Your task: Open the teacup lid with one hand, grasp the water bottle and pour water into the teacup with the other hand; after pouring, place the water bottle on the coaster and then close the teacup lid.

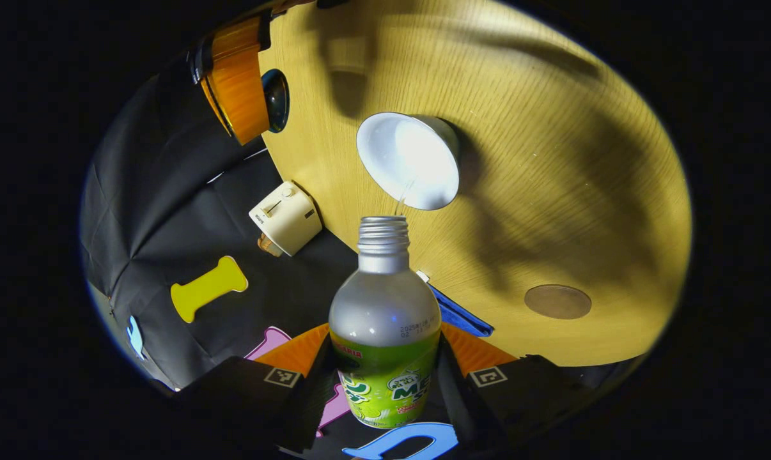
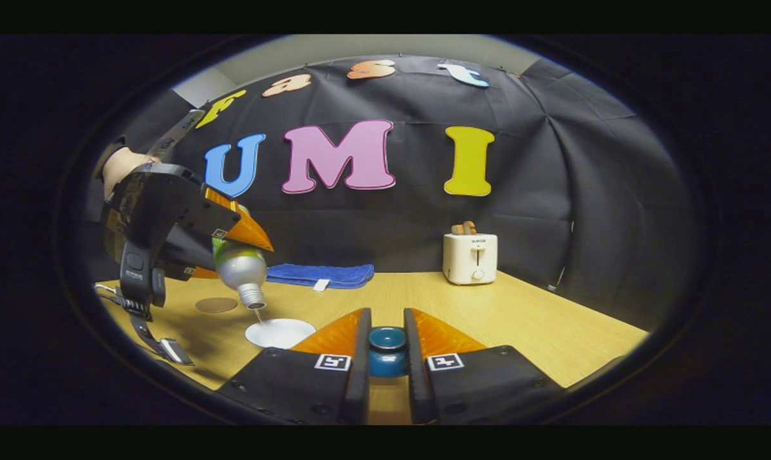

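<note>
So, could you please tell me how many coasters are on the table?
1: a round brown coaster lies flat on the light wooden table, away from the white teacup. Others may be hidden.

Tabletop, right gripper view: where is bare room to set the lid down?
Bare wood lies between the toaster and the right gripper, running right to the table edge. It is crowded left: teacup, coaster, blue cloth, and the left gripper tilting the water bottle.
</note>
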A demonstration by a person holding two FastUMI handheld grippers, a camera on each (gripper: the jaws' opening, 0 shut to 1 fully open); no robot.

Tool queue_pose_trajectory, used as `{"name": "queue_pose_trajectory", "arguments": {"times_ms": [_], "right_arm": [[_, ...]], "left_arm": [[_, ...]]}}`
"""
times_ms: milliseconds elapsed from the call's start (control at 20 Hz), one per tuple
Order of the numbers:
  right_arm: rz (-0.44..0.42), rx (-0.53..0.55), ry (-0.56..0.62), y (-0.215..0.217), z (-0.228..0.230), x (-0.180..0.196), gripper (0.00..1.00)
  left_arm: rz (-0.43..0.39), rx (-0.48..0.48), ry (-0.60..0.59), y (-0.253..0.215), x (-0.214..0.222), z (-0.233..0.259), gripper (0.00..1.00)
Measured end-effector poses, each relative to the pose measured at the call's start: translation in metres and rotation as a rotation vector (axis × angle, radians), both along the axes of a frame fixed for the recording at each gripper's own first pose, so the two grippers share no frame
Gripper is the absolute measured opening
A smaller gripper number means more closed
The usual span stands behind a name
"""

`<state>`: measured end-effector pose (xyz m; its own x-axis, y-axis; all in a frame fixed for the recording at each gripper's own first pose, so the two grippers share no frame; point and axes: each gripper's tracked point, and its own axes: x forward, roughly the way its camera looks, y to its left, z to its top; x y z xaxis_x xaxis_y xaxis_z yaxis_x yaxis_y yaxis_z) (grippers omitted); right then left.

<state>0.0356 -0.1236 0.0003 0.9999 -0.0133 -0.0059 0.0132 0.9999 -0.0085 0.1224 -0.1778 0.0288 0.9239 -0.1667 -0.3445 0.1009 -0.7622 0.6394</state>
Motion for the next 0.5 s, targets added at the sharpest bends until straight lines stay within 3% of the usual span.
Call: {"name": "queue_pose_trajectory", "arguments": {"times_ms": [250, 350, 500], "right_arm": [[0.000, 0.000, 0.000, 0.0000, 0.0001, -0.0001, 0.29], [0.000, 0.000, 0.000, 0.0001, 0.0000, -0.0002, 0.24], [0.000, 0.000, 0.000, 0.0001, 0.0001, -0.0001, 0.29]], "left_arm": [[-0.009, 0.005, -0.002, -0.0027, -0.0011, -0.0015, 0.81], [-0.009, 0.010, -0.004, -0.0030, -0.0009, 0.0001, 0.81], [-0.019, 0.009, -0.004, -0.0053, -0.0016, 0.0007, 0.81]]}}
